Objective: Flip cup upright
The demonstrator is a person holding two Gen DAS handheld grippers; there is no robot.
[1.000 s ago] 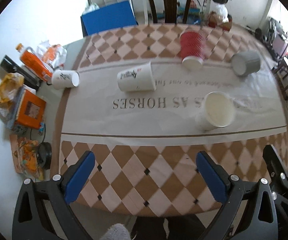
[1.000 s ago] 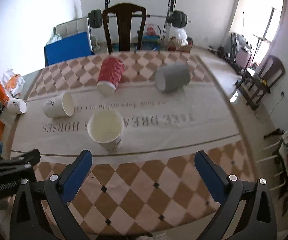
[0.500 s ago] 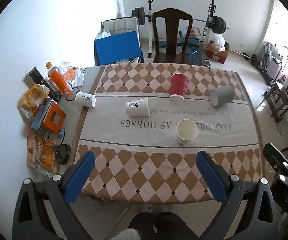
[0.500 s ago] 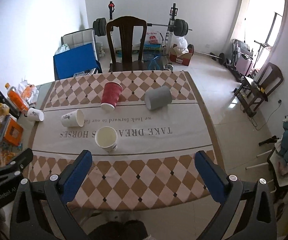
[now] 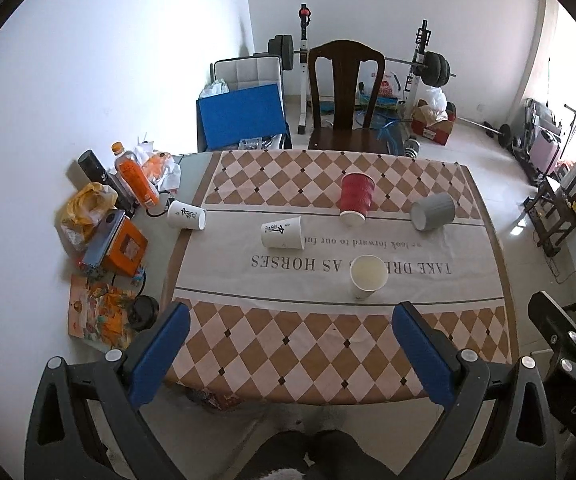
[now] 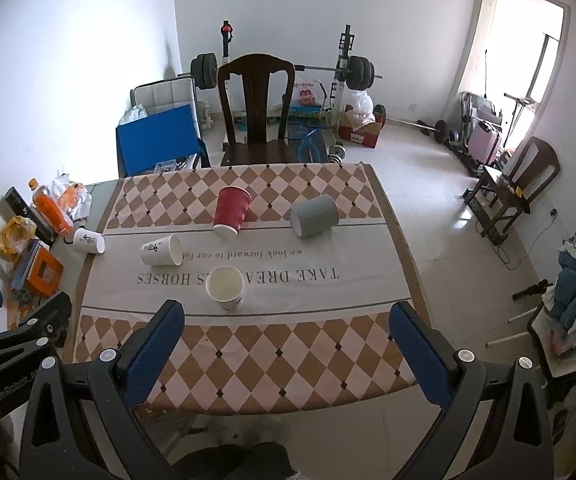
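Observation:
Several cups are on the checkered tablecloth [image 5: 288,344]. A white paper cup [image 5: 368,276] [image 6: 225,288] stands upright near the front. A white printed cup [image 5: 281,233] [image 6: 161,250] lies on its side at the left. A red ribbed cup [image 5: 356,199] [image 6: 231,215] and a grey cup [image 5: 432,212] [image 6: 314,216] lie on their sides farther back. Another white cup [image 5: 185,216] [image 6: 89,241] lies off the cloth at the left. My left gripper [image 5: 288,348] and right gripper [image 6: 288,344] are both open and empty, high above the table's near edge.
Clutter sits at the table's left end: an orange bottle [image 5: 135,178], an orange box [image 5: 121,246], a yellow bag [image 5: 85,208]. A wooden chair [image 5: 346,100] stands behind the table. Weight equipment [image 6: 352,72] and a blue board [image 6: 157,140] stand by the far wall.
Both grippers have pulled back and up from the table, so the whole table and room now show. The cups have not moved.

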